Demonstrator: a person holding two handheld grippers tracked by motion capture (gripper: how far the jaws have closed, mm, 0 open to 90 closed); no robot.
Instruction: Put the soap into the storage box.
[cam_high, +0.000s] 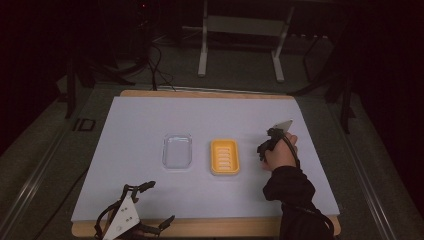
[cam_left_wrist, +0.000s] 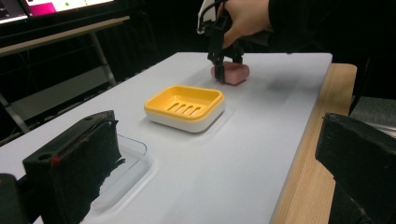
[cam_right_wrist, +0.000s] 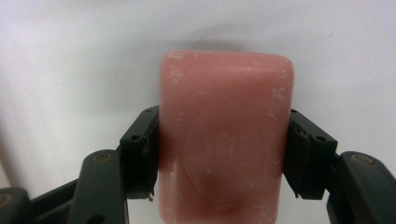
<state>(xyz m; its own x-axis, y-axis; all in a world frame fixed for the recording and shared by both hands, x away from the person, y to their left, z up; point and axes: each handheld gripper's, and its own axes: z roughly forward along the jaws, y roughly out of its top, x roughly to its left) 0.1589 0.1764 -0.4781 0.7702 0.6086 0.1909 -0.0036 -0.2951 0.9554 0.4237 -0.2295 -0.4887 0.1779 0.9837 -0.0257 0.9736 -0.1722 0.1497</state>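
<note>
The pink soap bar (cam_right_wrist: 224, 140) runs off the bottom edge; the hand (cam_high: 281, 154) hides it from above.

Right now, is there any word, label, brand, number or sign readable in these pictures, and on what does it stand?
None can be read.
Pink soap bar, held between the right claw's jaws: a faint oval stamp, no legible letters.
Yellow soap dish: no print.
Clear lid: no print.
Screen at the left gripper view's top edge: bright patches, too blurred to read.
</note>
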